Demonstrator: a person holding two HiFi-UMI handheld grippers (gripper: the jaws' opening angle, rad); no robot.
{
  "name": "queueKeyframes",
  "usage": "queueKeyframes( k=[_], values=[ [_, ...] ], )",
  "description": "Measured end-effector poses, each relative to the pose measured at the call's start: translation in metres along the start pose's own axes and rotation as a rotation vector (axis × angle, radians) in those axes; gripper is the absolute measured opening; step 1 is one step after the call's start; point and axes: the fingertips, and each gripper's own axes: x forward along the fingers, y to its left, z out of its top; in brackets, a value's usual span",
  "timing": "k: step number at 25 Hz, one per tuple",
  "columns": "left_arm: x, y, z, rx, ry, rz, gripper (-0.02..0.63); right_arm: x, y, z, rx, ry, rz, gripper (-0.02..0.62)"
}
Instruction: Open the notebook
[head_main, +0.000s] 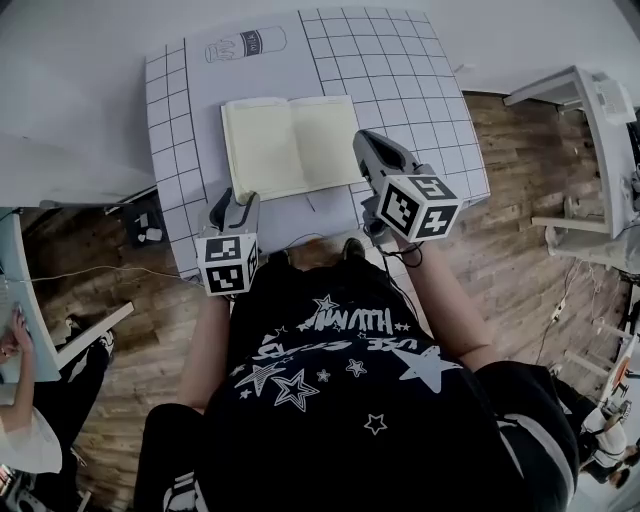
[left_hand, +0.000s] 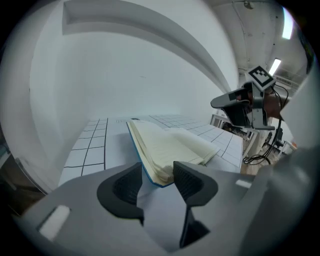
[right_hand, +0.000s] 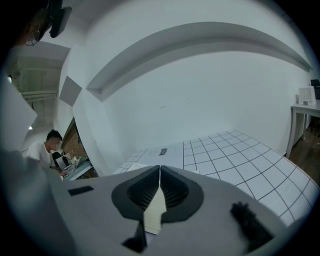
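The notebook (head_main: 290, 145) lies open and flat on the white gridded mat (head_main: 400, 70), cream ruled pages up, a blue cover edge showing under it (left_hand: 165, 145). My left gripper (head_main: 236, 198) sits low at its near left corner. Its jaws (left_hand: 157, 172) stand open, the corner just beyond them with no pad touching it. My right gripper (head_main: 362, 140) hovers over the right page's outer edge, its jaws shut tip to tip (right_hand: 160, 170). A strip of page (right_hand: 155, 210) shows through the gap behind the tips. From the left gripper view the right gripper (left_hand: 215, 103) hangs clear above the pages.
A bottle outline (head_main: 245, 45) is printed on the mat beyond the notebook. White furniture (head_main: 590, 100) stands to the right over wooden floor. Another person (head_main: 20, 420) sits at a desk on the left. A plain white wall rises behind the table.
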Motion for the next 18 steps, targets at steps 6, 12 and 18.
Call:
queueKeyframes(
  k=[6, 12, 18],
  values=[
    [0.007, 0.007, -0.019, 0.077, 0.072, -0.039, 0.214, 0.002, 0.016, -0.022, 0.011, 0.033, -0.036, 0.015],
    [0.002, 0.004, -0.007, 0.064, 0.011, -0.068, 0.213, -0.012, 0.013, -0.035, 0.03, 0.052, -0.097, 0.015],
    [-0.01, -0.005, 0.024, 0.073, -0.078, -0.112, 0.213, -0.046, 0.001, -0.037, 0.036, 0.023, -0.14, 0.015]
  ],
)
